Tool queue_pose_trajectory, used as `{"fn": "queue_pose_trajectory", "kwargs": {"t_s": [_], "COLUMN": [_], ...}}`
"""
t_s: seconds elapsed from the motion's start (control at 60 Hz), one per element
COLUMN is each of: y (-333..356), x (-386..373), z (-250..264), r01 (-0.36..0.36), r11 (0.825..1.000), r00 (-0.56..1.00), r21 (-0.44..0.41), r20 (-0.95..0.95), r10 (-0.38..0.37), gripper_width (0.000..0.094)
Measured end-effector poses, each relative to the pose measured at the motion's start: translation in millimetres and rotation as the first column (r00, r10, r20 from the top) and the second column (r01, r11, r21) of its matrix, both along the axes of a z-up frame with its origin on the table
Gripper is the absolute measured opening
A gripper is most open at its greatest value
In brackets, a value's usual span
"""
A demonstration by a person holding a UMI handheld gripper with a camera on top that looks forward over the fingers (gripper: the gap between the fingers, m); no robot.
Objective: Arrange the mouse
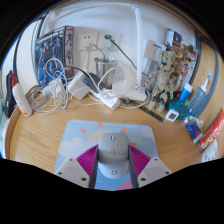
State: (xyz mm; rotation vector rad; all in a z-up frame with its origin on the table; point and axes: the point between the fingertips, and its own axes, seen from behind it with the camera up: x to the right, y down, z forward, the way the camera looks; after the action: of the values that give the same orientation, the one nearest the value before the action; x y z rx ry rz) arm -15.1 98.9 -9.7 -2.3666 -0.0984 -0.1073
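A grey-white mouse (111, 149) sits between my fingers, over a pastel grey, blue and pink mouse pad (84, 133) on the wooden desk (40, 132). My gripper (111, 162) is shut on the mouse: the magenta pads (88, 158) press against its left and right sides with no gap showing. The mouse's front points away from me, toward the back of the desk. I cannot tell whether the mouse rests on the mouse pad or is held just above it.
Beyond the mouse pad lie tangled cables and a white power strip (107, 98). A printed box (52, 50) stands at the back left, and a robot figurine (166, 66) at the back right. Small items (205, 126) lie at the right desk edge.
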Motion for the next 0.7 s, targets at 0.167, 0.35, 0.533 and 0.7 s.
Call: {"fn": "queue_pose_trajectory", "kwargs": {"t_s": [0.167,0.35,0.533,0.7], "y": [-5,-21,-53,-90], "x": [10,2,-13,-21], "z": [18,98,204,278], "r01": [0.013,0.017,0.069,0.084], "r11": [1.0,0.995,0.981,0.967], "r00": [0.999,0.999,0.997,0.994], "r21": [0.011,0.095,0.183,0.24], "r20": [0.052,0.038,-0.049,-0.088], "r10": [-0.013,-0.021,-0.061,-0.064], "gripper_width": [0.0859,0.086,0.0861,0.0857]}}
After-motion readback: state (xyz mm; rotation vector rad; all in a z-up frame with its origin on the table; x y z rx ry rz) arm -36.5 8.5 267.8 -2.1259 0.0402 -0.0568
